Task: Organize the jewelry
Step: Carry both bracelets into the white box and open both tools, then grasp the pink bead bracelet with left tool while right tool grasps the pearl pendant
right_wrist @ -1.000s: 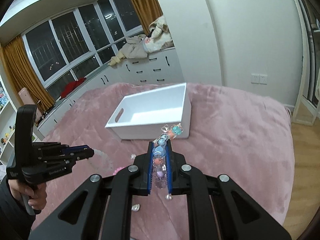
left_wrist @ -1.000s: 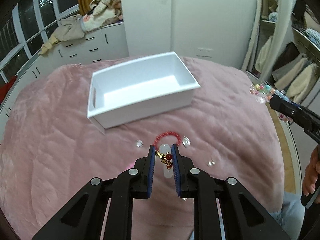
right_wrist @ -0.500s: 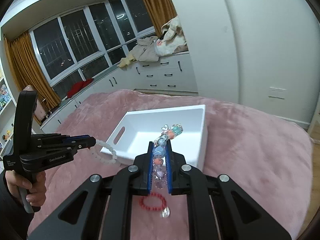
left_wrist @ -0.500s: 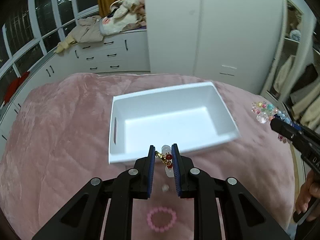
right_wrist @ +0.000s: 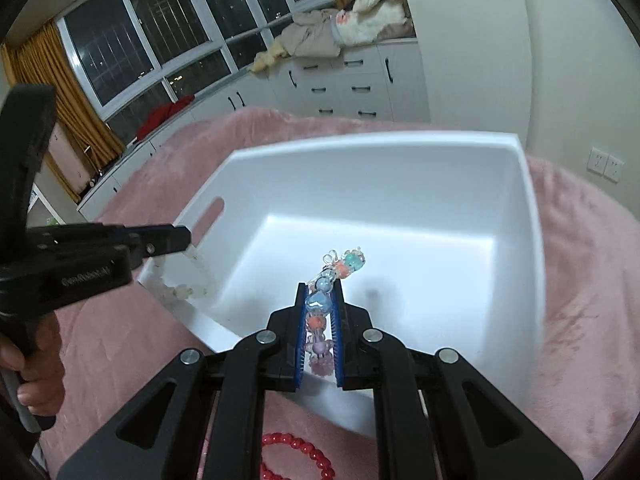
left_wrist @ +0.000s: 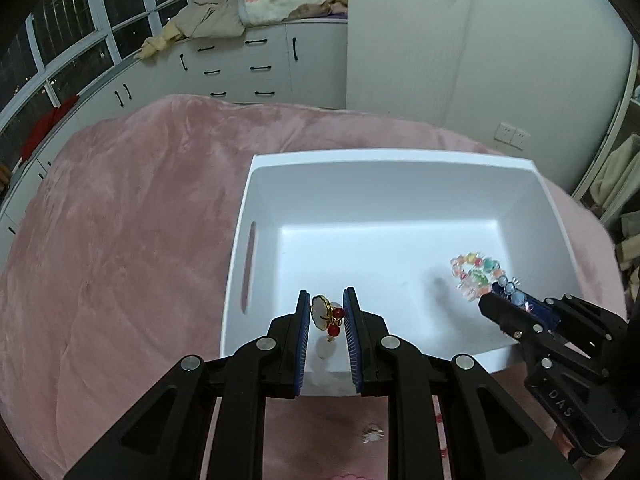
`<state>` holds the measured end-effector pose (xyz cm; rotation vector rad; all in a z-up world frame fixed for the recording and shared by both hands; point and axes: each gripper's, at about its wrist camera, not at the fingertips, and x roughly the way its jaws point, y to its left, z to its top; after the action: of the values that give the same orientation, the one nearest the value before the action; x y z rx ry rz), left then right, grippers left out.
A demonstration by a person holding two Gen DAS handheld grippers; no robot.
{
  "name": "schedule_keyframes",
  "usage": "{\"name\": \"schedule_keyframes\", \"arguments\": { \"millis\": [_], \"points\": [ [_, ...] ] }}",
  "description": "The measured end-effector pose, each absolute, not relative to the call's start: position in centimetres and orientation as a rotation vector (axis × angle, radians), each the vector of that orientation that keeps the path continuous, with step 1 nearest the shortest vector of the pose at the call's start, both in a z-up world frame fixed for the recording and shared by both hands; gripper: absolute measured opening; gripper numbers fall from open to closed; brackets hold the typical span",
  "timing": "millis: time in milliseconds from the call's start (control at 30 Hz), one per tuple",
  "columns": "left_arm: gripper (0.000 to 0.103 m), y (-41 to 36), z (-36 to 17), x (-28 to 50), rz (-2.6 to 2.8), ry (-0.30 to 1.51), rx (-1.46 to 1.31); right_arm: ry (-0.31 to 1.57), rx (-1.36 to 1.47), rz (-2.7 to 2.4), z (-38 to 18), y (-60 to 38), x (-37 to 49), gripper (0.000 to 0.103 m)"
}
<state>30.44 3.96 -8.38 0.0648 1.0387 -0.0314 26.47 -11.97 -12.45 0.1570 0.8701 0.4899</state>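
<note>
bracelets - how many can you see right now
3: a white bead bracelet in the left gripper, a multicoloured one in the right gripper, a red one on the blanket. Others may be hidden.

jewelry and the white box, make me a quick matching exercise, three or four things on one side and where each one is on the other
Things:
1. white bead bracelet
2. multicolour bead bracelet
3. red bead bracelet
4. white box

Places:
a. lying on the pink blanket, near side of the box
b. held by the right hand-held gripper
c. held by the left hand-held gripper
d. standing open on the blanket

Pairs: 1-c, 2-b, 3-a, 4-d
</note>
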Motion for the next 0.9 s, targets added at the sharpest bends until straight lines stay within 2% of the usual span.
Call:
{"name": "schedule_keyframes", "arguments": {
  "millis": [133, 167, 200, 233, 267, 333, 367, 433, 467, 567, 900],
  "points": [
    [0.022, 4.6, -8.8, 30.5, -0.019, 1.055, 0.048, 0.878, 0.145, 0.493, -12.4, -11.6, 26.4, 0.016],
    [0.022, 4.7, -8.6, 30.3, -0.023, 1.053, 0.043, 0.873, 0.153, 0.492, -12.1, -11.8, 26.2, 0.037],
    [0.022, 4.8, -8.4, 30.2, -0.019, 1.049, 0.045, 0.85, 0.174, 0.478, -11.6, -12.4, 25.8, 0.063],
    [0.023, 4.9, -8.1, 30.0, -0.015, 1.041, 0.05, 0.807, 0.195, 0.473, -10.9, -13.0, 25.2, 0.066],
    [0.036, 4.9, -7.8, 29.8, -0.014, 1.035, 0.049, 0.779, 0.214, 0.466, -10.3, -13.7, 24.7, 0.072],
    [0.063, 5.1, -6.8, 29.3, 0.019, 1.011, 0.058, 0.746, 0.243, 0.439, -9.1, -15.1, 24.1, 0.074],
    [0.07, 5.1, -6.0, 28.8, 0.03, 0.98, 0.057, 0.731, 0.263, 0.415, -8.4, -16.2, 23.5, 0.075],
    [0.08, 5.4, -4.7, 28.0, 0.024, 0.952, 0.048, 0.709, 0.302, 0.394, -7.2, -18.0, 22.5, 0.085],
    [0.085, 5.5, -4.1, 27.5, 0.014, 0.941, 0.039, 0.698, 0.317, 0.374, -6.5, -19.0, 22.0, 0.095],
    [0.094, 5.6, -2.1, 25.8, -0.018, 0.901, 0.024, 0.668, 0.298, 0.32, -4.0, -20.9, 20.3, 0.098],
    [0.094, 6.7, 1.7, 17.4, -0.119, 0.849, 0.013, 0.587, 0.216, 0.243, 2.3, -21.5, 12.1, 0.098]
  ]
}}
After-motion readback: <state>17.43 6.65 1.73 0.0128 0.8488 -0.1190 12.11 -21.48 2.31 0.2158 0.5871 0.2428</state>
